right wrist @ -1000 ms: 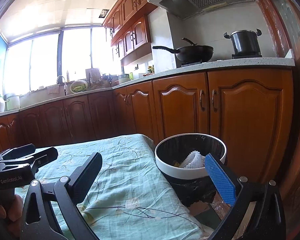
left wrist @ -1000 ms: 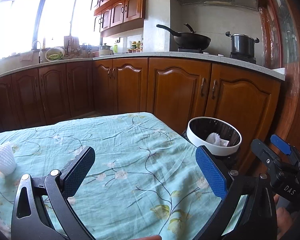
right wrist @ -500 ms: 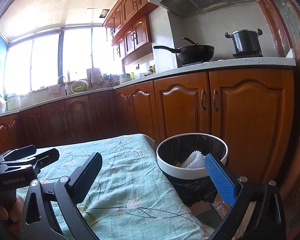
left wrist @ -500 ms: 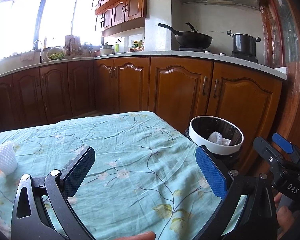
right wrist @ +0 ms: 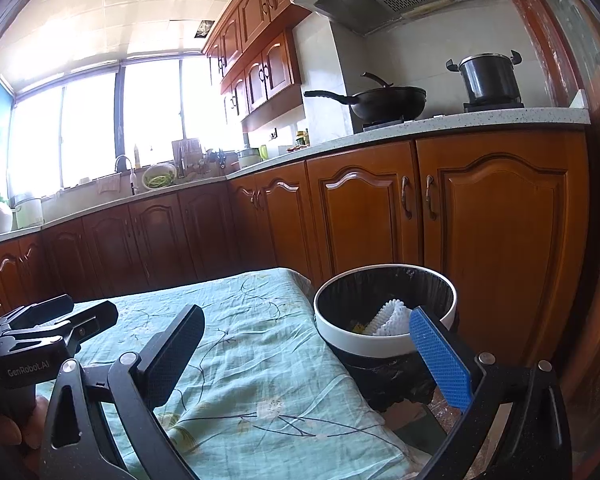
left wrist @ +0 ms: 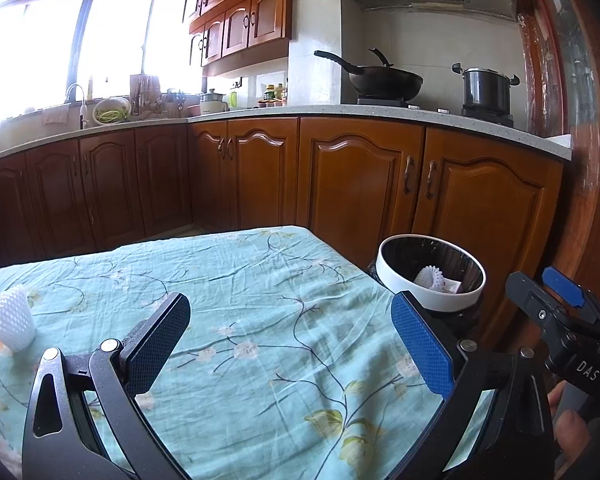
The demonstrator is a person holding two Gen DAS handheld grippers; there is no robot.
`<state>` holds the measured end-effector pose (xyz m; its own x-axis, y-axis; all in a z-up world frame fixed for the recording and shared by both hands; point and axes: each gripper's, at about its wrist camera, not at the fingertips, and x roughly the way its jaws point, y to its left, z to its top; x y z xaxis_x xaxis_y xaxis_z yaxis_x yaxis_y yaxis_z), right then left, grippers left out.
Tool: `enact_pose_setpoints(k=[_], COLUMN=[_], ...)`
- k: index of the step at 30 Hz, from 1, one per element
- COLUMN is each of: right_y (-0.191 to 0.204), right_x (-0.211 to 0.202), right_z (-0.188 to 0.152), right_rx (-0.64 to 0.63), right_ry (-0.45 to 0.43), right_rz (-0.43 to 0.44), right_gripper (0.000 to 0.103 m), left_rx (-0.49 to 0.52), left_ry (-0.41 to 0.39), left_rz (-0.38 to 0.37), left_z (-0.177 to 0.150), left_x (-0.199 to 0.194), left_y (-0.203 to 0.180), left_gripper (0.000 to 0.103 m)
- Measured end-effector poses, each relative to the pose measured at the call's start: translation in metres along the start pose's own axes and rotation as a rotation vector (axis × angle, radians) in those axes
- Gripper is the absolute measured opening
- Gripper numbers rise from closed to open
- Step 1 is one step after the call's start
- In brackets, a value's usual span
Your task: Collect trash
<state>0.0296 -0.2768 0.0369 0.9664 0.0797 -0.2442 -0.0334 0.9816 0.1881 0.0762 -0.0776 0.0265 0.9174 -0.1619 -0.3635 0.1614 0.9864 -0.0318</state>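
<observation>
While white foam net (left wrist: 11, 316) sits upright at far left edge of table (left wrist: 260, 280), nothing grips it. Another foam net (right wrist: 394, 314) already inside bin (right wrist: 384, 344), which stands just off table's right side. Left gripper (left wrist: 290, 340): jaws spread wide, empty, well apart from net on cloth. Right gripper (right wrist: 306, 350): jaws wide, empty, near bin rim. Risks, judged: net light and soft, so hard pinch crushes it, glancing pad tips it or knocks it off edge; loose cloth may bunch under low fingers.
</observation>
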Motion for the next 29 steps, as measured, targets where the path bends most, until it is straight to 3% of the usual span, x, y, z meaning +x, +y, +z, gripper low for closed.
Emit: enact_pose_setpoints(k=[29], right_y=[0.0037], right_x=[0.0062], right_z=[0.0017], right_rx=[0.015], right_ry=[0.019], right_rz=[0.015], right_gripper=[0.103], left_rx=[-0.008], left_ry=[0.002], left_rz=[0.000], left_z=[0.0014], left_x=[0.0010], left_y=[-0.0004], left_gripper=[0.103])
